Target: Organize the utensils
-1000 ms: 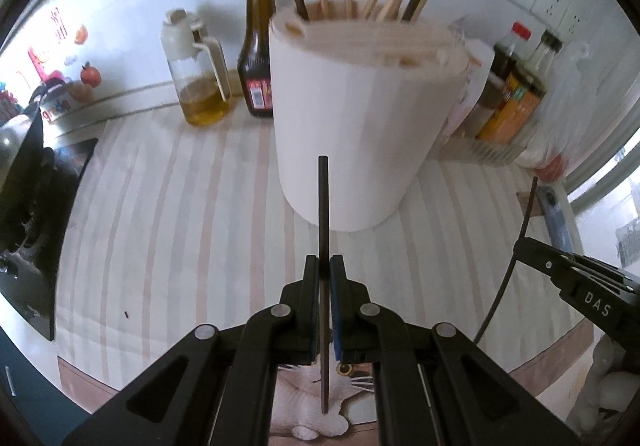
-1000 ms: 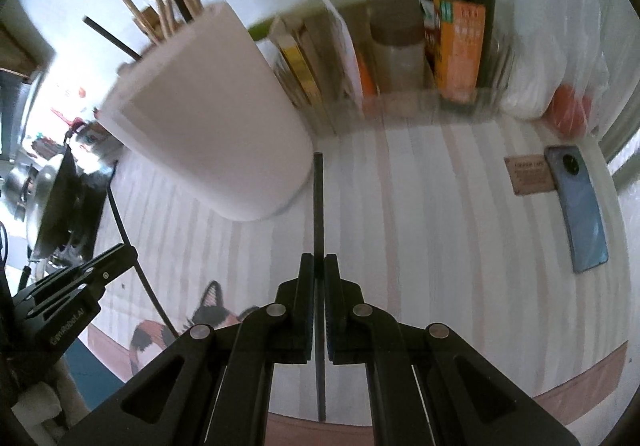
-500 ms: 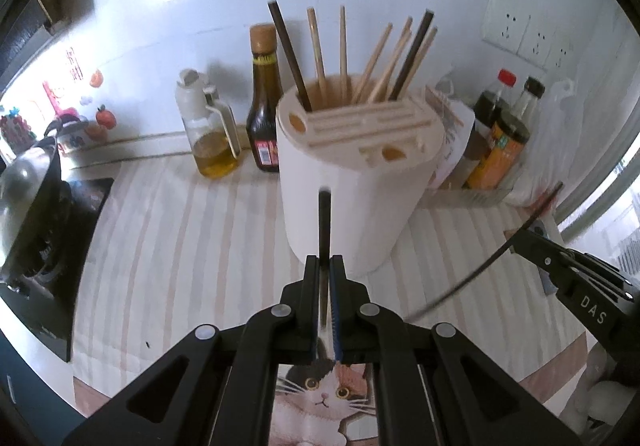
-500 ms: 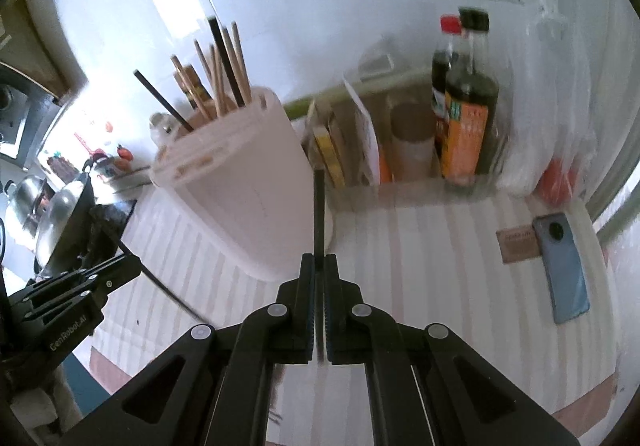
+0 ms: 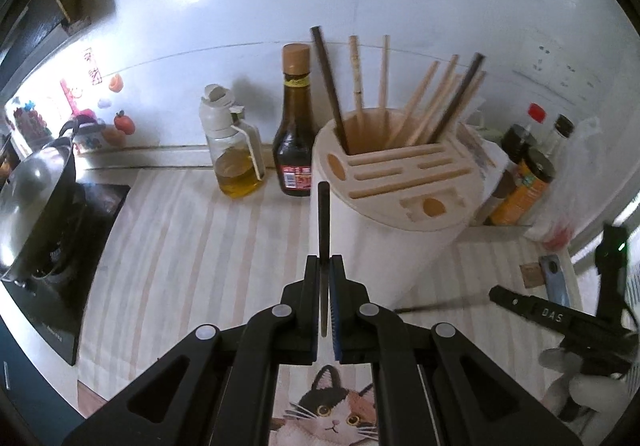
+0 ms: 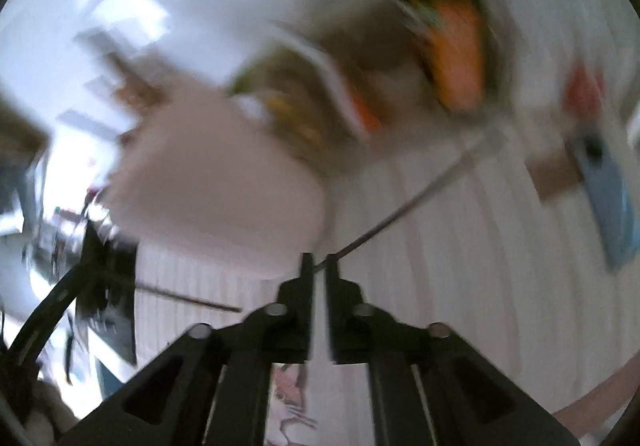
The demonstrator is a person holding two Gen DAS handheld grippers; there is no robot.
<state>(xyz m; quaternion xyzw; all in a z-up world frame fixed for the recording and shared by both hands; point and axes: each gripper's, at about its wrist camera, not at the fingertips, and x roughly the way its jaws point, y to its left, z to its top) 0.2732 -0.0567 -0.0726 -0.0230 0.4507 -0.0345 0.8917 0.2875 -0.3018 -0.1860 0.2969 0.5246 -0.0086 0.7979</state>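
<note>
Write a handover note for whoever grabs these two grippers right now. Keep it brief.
Left gripper: shut on a dark chopstick, held upright in front of the utensil holder.
Right gripper: jaws opening. A second dark chopstick slants out from between its tips and the pads look clear of it, though this view is blurred.
Holder: it stands on the striped mat, with several chopsticks already in its back compartment.
Done: those chopsticks are stored.
Left: both dark chopsticks are yet to go into the holder. The right one may slip loose, so be ready to pick it up again.
</note>
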